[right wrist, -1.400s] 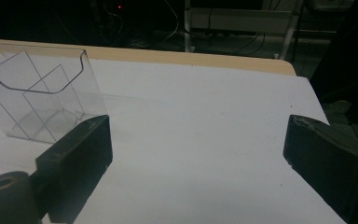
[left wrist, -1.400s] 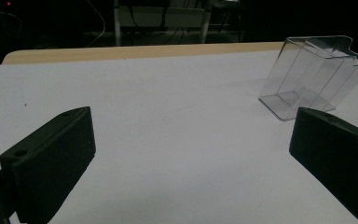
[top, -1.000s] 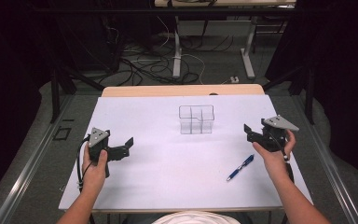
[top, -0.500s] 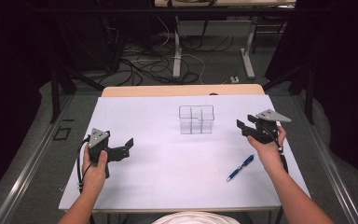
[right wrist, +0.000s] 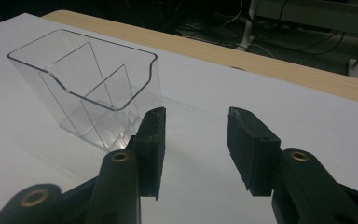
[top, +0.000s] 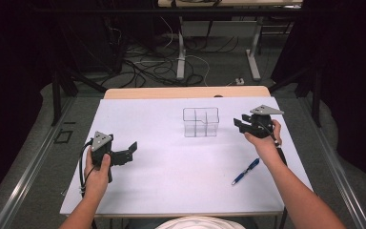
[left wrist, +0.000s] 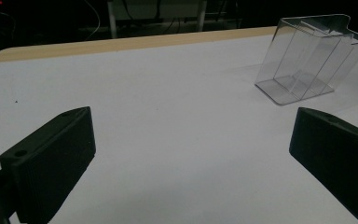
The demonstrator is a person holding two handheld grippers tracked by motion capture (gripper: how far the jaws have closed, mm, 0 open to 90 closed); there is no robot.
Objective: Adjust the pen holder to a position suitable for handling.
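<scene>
Grippers flank a clear plastic box (top: 200,122) at centre frame on a white table (top: 171,181). At lower left, the left gripper (top: 132,149) rests on the table, jaws wide apart and empty. Just right of the box, the right gripper (top: 238,123) has been closing its jaws, nothing between them. A blue pen (top: 246,171) lies at lower right.
</scene>
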